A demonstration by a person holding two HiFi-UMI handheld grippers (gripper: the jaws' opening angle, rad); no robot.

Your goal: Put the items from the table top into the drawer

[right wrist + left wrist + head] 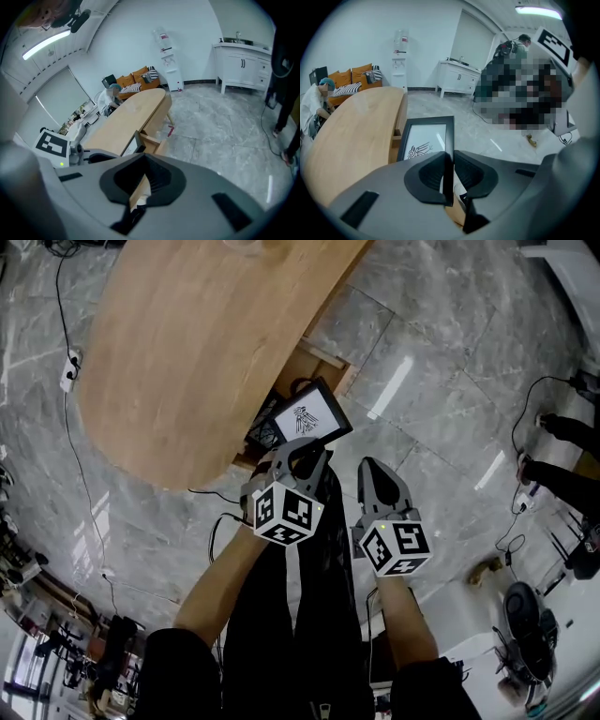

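A black picture frame [309, 413] with a white bird drawing hangs just off the rounded end of the wooden table [206, 343], over the open wooden drawer [323, 367] under that edge. My left gripper [298, 451] is shut on the frame's near edge. In the left gripper view the pads clamp the frame [424, 140] at its right side, at my left gripper [450, 161]. My right gripper [375, 470] hangs beside it to the right over the floor, shut and holding nothing. The right gripper view looks past my right gripper [144, 157] to the drawer [152, 140] and the frame [133, 145].
Grey marble floor surrounds the table, with cables and a power strip [69, 369] at the left. A sofa [351, 77], a water dispenser [400, 61] and a white cabinet [457, 77] line the far wall. People stand at the right [562, 474].
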